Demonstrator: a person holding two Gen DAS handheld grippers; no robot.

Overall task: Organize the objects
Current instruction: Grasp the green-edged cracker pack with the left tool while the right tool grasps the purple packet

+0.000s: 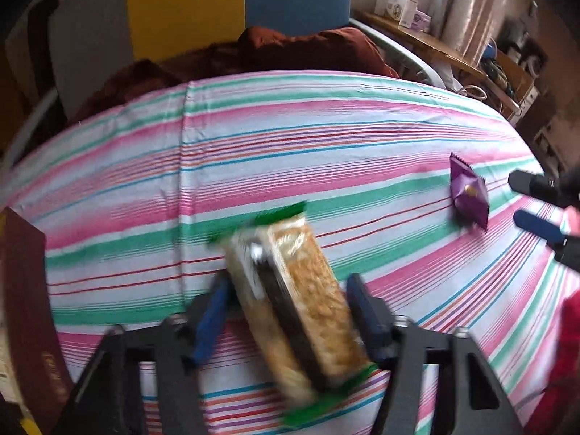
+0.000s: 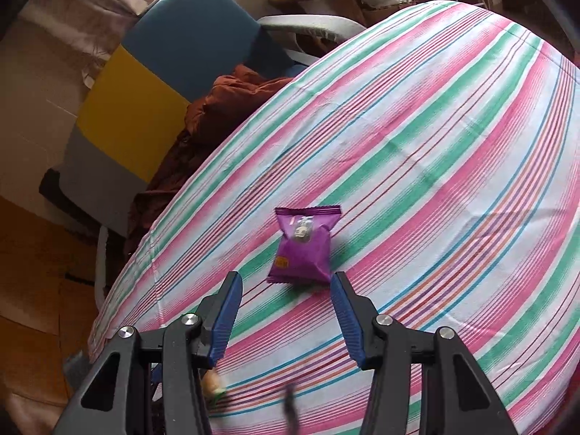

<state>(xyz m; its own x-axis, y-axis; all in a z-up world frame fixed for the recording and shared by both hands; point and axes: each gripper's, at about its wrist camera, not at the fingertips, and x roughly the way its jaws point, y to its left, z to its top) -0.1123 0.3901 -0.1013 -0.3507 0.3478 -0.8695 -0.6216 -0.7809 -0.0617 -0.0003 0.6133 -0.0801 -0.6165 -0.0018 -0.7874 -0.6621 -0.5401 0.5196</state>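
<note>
A clear-wrapped cracker pack [image 1: 297, 301] with green ends lies tilted between my left gripper's [image 1: 290, 290] blue pads; the jaws stand wide and the pack is blurred, so contact is unclear. A small purple snack packet [image 2: 302, 248] lies on the striped tablecloth [image 2: 435, 145], just beyond the tips of my right gripper [image 2: 286, 282], which is open and empty. The packet also shows in the left wrist view [image 1: 468, 194], with the right gripper [image 1: 522, 199] beside it at the right edge.
A dark red book [image 1: 29, 308] stands at the table's left edge. A chair with a rust-coloured cloth [image 1: 290, 50] sits behind the table. A wooden desk with boxes [image 1: 406, 11] is at the back right.
</note>
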